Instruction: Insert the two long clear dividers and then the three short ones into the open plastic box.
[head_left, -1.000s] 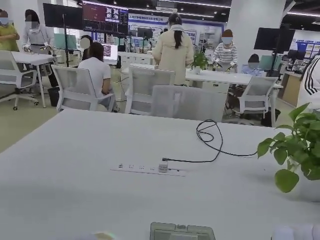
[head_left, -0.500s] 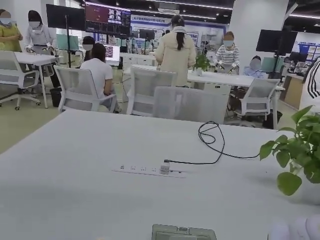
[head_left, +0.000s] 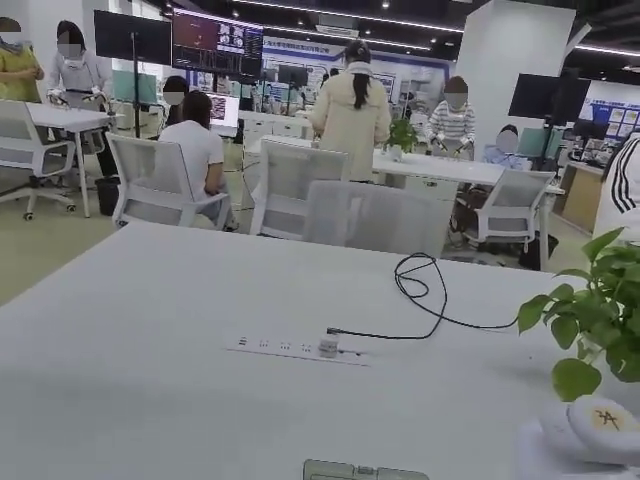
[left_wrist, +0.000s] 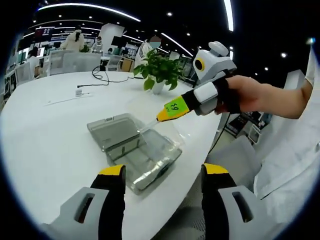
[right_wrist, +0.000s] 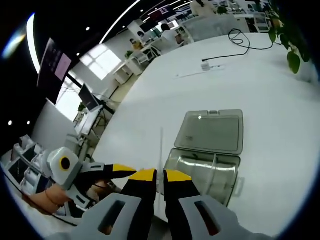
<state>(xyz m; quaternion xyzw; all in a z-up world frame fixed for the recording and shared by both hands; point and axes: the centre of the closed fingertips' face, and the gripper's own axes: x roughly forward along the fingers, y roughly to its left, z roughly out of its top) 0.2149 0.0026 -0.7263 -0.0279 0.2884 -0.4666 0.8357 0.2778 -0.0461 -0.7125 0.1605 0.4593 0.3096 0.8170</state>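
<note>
**Clear divider pinched over the open box**

My right gripper (right_wrist: 160, 175) has its jaws pressed together on a thin clear divider (right_wrist: 161, 145). I hold the divider over the far corner of the open plastic box (left_wrist: 150, 176), and I cannot tell whether it touches. The box sits near the edge of the white table (left_wrist: 45, 145), with its lid (left_wrist: 112, 131) lying flat behind it. My left gripper (left_wrist: 163, 170) hovers just before the box with its jaws spread wide. A potted plant (left_wrist: 157, 70) stands beyond.
</note>
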